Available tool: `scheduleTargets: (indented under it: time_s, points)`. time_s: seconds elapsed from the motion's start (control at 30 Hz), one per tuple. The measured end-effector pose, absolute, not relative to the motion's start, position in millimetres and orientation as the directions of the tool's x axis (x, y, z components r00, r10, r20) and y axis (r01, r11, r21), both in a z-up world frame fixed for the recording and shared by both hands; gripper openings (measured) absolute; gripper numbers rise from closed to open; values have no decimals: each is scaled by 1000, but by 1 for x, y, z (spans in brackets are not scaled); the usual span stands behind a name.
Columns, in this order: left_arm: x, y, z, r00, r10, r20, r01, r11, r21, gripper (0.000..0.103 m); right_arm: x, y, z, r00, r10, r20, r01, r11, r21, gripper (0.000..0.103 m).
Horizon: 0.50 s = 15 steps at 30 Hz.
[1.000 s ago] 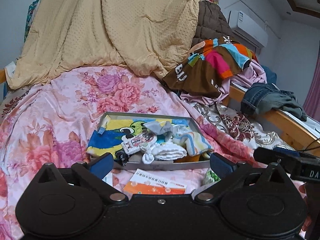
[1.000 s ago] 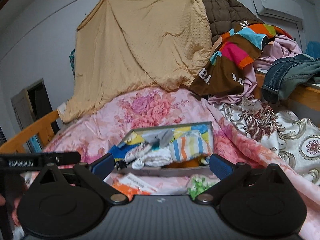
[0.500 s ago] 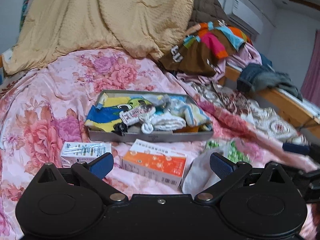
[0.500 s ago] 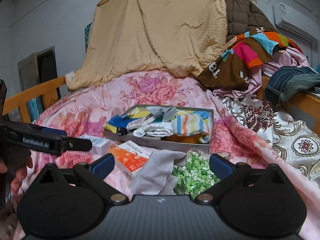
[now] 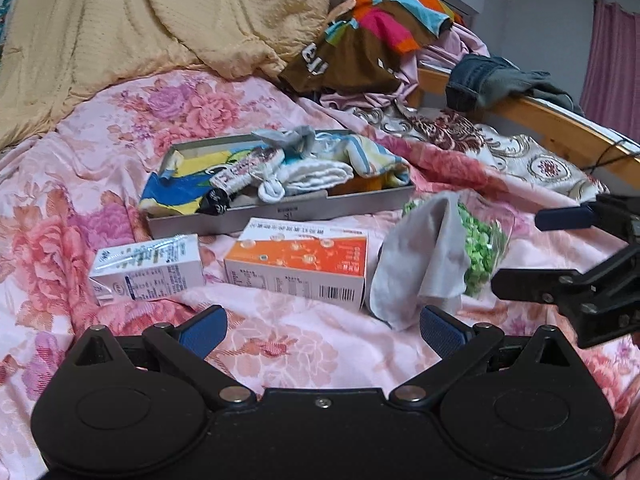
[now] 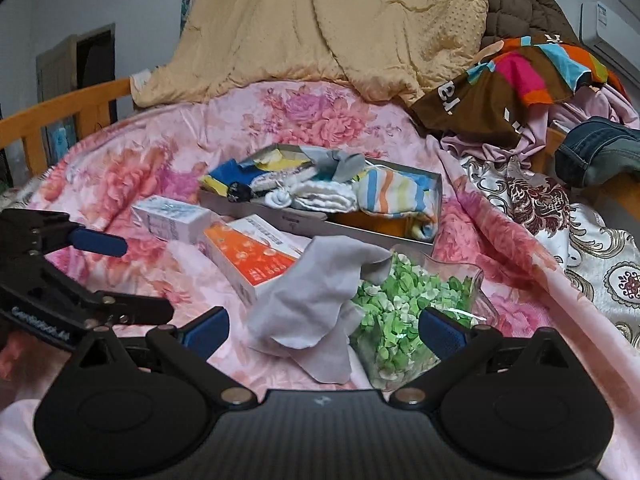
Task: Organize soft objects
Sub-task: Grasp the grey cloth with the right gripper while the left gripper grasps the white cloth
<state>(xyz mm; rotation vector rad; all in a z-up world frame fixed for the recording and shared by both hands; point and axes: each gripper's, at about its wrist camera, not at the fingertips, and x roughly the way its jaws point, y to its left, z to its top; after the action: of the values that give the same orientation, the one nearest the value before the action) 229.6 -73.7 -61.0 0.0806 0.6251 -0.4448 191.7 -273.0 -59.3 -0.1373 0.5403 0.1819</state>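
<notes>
Right wrist: both grippers (image 6: pixel 322 330) (image 5: pixel 322 326) spread, empty; pinch gray cloth (image 6: pixel 316 300) at 12 o'clock, clear of bag (image 6: pixel 412 312), drop into tray (image 6: pixel 400 236).

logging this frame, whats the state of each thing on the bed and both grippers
left gripper: open, empty
right gripper: open, empty
grey cloth: crumpled, draped over bag
green bag: lying flat
grey tray: heaped with socks
orange box: closed, on its side
white carton: closed, on its side
</notes>
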Motion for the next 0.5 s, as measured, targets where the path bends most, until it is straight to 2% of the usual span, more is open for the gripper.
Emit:
scheduleTargets:
  time_s: [0.27, 0.5]
  points:
    - [234, -67, -80, 708, -415, -571, 453, 887, -82, 102, 212, -274, -70, 852, 117, -510, -171, 984, -59, 102]
    - [236, -77, -88, 709, -439, -552, 499, 865, -47, 102, 226, -271, -73, 877, 111, -468, -157, 986, -61, 97]
